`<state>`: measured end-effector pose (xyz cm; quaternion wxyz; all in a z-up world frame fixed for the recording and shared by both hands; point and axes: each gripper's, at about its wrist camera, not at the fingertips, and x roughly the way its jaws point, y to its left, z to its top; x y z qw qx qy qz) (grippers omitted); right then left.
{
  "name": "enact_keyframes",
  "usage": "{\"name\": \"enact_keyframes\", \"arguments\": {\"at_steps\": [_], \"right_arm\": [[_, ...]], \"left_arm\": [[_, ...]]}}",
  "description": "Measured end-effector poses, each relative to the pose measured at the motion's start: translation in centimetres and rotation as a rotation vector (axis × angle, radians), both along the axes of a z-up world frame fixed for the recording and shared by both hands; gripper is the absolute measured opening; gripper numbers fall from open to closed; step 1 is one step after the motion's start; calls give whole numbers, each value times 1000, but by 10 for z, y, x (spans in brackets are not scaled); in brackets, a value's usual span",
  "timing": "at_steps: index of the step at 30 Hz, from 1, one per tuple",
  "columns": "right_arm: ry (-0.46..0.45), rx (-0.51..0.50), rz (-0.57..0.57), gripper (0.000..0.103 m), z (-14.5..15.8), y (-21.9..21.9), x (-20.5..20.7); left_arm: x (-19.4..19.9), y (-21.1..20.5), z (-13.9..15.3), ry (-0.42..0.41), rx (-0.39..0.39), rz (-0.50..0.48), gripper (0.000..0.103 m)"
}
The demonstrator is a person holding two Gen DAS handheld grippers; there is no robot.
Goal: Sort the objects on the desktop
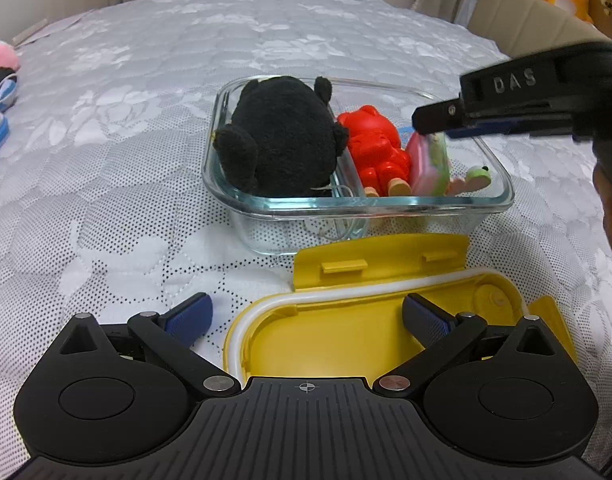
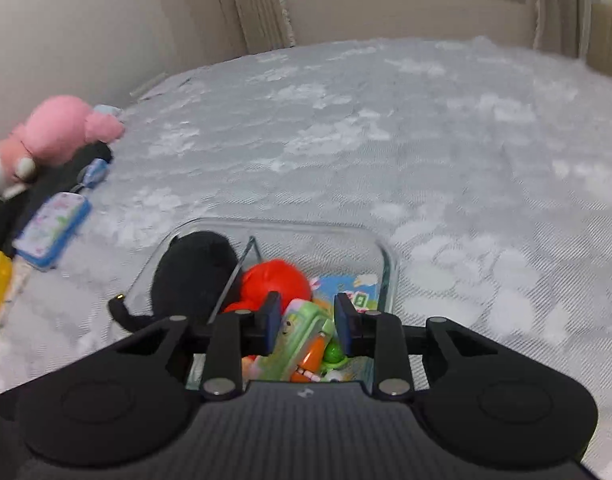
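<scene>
The small pink-green case (image 2: 304, 322), rigid and light, stands on edge in the dish (image 2: 387, 276) beside the red bear (image 2: 276, 280); it is bracketed at its flat sides by the right gripper (image 2: 306, 320), narrowly parted, contact unclear. The left gripper (image 1: 306, 320) is held wide over the lid (image 1: 325, 340).

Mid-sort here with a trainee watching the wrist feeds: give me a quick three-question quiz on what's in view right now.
1. True or false: the black plush toy and the red bear figure share one compartment of the glass container.
2. What lies closest under the left gripper?
A. the yellow lid, inner side up
B. a pink plush
C. a blue tin
3. Fill in: the right gripper hovers over the container's ___ compartment, as seen in the left wrist view.

Key
1. False: a divider separates them, plush left, bear right.
2. A
3. Right; its fingers stand apart around a green and pink case, and contact cannot be told.
</scene>
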<state>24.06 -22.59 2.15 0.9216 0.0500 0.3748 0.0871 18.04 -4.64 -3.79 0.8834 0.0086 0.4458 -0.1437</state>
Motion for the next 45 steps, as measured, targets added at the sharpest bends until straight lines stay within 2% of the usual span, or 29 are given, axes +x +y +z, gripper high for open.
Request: {"name": "enact_keyframes", "arguments": {"at_steps": [2,3,5,10,11,26,27,28,29,32,34,37,40,45], "right_arm": [[-86,-42,12,38,11,7,-4],[-86,-61,28,46,14,12,-1],[-33,-86,61,46,14,22,10],[-21,-100,62,46,12,30,14],[-19,-103,62,50,11,31,15],[17,-146,65,43,5,56,27],[19,-149,65,41,4,57,28],[21,-151,66,32,4,59,29],[24,-154,66,30,4,61,30],[31,-163,66,34,2,65,32],[-1,-140,49,41,16,61,30],[-50,-205,16,41,27,48,20],[2,-194,39,35,23,35,12],[40,-163,57,35,6,26,-2]], "left_arm": [[0,1,1,1,-5,0,103],[0,0,1,1,-2,-1,103],[0,-1,1,-1,5,-3,103],[0,0,0,0,1,-6,103],[0,0,0,0,1,-7,103],[-1,-1,-1,-5,2,-7,103],[-1,0,0,-5,2,-9,103],[-1,0,0,-5,1,-10,103],[-1,0,0,-5,0,-12,103],[-1,1,-1,-4,-3,-16,103],[-1,1,-1,-4,-3,-17,103],[0,1,-1,-4,-3,-16,103],[0,1,-1,-5,-3,-15,103],[0,1,-1,-7,-2,-13,103]]}}
